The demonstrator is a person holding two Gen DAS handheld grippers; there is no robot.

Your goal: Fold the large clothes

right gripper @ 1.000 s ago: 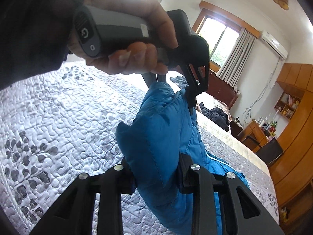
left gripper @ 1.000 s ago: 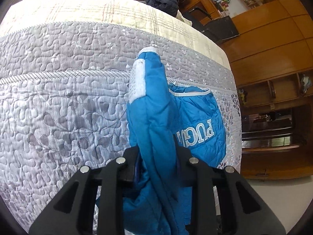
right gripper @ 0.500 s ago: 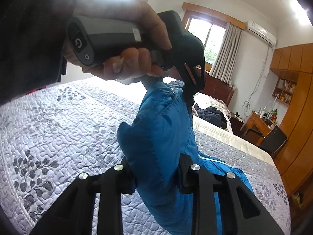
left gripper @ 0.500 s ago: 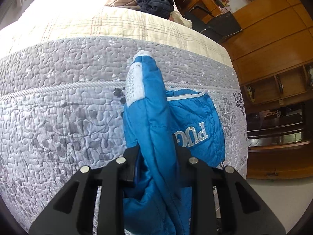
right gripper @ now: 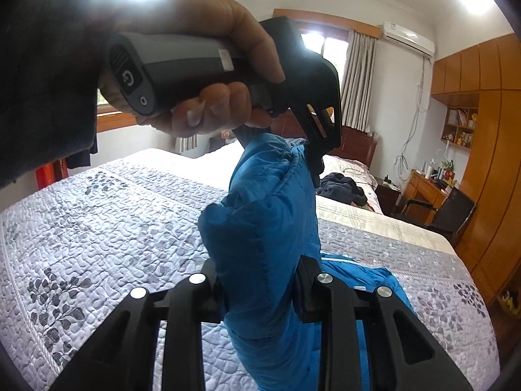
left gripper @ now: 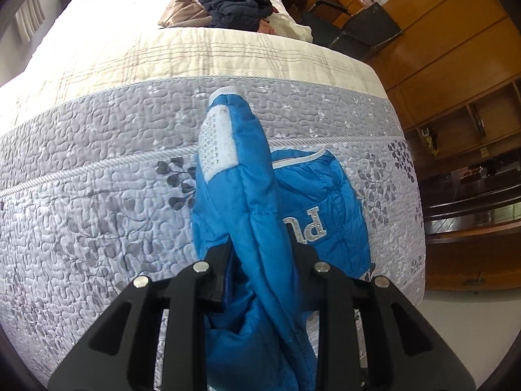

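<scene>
Over the grey quilted bed (left gripper: 97, 202), both grippers' jaws clamp the blue jacket (left gripper: 254, 202).

Lying across the bed: a grey quilted bedspread (left gripper: 97, 202) with a leaf pattern, bordering a cream plaid blanket (left gripper: 182, 55). Resting further up: a heap of dark clothes (left gripper: 237, 6). Standing beside the bed: a black chair (right gripper: 452, 210), a wooden desk (right gripper: 423, 185), and tall wooden cabinets (right gripper: 498, 176). Hanging by the window: striped curtains (right gripper: 358, 78).

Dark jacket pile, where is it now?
The dark jacket pile lies at the bed's far end, on the cream bedspread, beyond the blue jacket.
</scene>
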